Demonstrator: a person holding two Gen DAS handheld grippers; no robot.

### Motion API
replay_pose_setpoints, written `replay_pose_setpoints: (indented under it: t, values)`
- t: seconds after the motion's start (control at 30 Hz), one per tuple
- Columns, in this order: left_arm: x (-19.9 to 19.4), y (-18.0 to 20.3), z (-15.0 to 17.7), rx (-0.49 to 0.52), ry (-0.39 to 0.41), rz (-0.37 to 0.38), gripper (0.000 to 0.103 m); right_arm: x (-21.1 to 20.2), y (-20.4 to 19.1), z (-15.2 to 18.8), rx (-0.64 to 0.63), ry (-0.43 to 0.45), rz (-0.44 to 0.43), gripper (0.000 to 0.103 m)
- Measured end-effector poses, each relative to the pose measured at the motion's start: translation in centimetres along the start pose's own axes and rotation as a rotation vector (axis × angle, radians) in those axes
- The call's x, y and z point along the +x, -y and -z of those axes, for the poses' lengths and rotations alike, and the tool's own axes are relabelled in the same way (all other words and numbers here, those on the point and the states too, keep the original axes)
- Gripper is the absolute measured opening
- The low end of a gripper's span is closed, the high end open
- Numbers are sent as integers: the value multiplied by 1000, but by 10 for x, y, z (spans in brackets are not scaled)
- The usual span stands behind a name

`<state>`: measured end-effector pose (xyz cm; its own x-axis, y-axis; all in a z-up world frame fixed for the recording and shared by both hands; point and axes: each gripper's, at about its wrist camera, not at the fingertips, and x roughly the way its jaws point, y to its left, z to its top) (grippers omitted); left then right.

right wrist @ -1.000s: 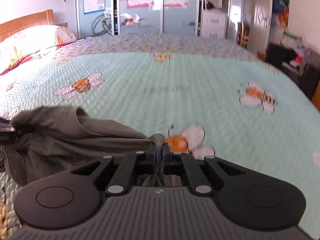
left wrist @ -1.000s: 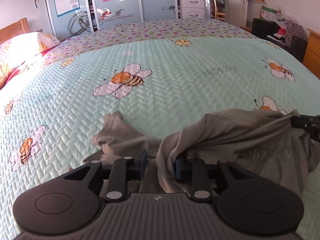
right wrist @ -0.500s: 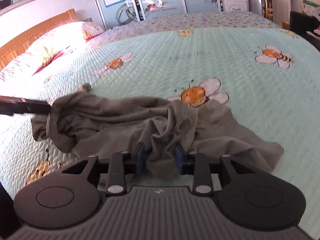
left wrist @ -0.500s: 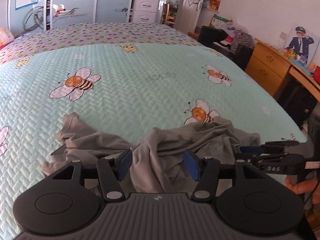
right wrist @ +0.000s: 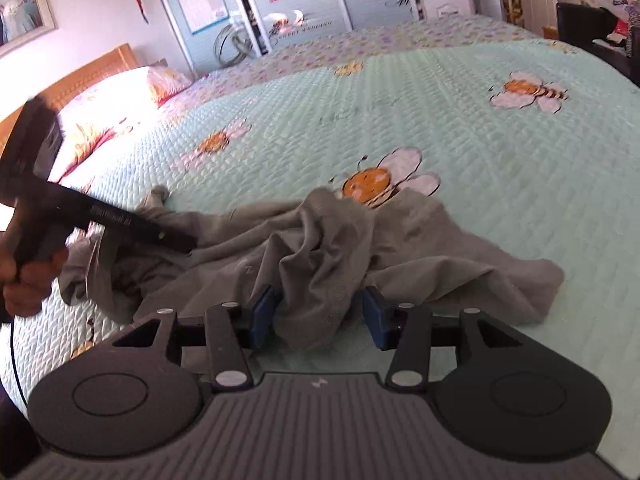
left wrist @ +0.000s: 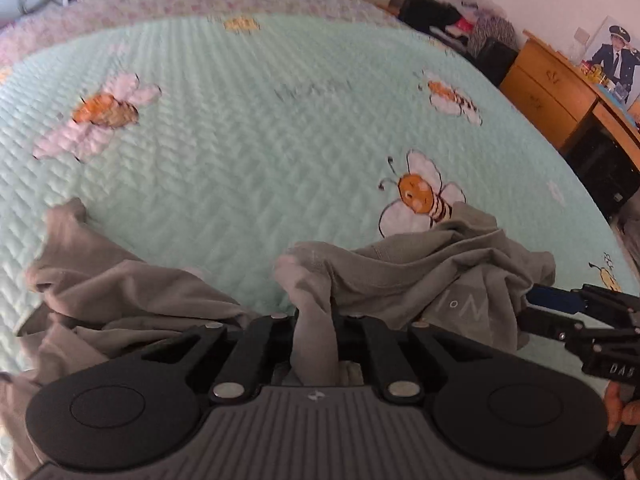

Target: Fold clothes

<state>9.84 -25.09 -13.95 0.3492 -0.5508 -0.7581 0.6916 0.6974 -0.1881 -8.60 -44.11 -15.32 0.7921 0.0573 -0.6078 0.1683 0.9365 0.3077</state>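
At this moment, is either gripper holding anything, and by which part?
The left gripper is shut on a bunched fold of the grey garment. The right gripper is open, with cloth between its pads, not clamped.

Both units are built alike: a ribbed grey housing flanked at 3 and 9 o'clock by two black discs, with silver-riveted black linkage arms. Blue pads are carried by the right gripper [right wrist: 318, 310]. White lettering "DAS" is seen on the right gripper's body at 3 o'clock from the left gripper [left wrist: 314, 334].
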Motion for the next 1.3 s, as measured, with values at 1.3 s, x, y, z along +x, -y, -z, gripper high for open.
replay_pose_setpoints:
  t: [1.3]
  values:
    - [-64, -37, 103, -92, -36, -114, 8, 75, -66, -30, -365, -188, -248, 47]
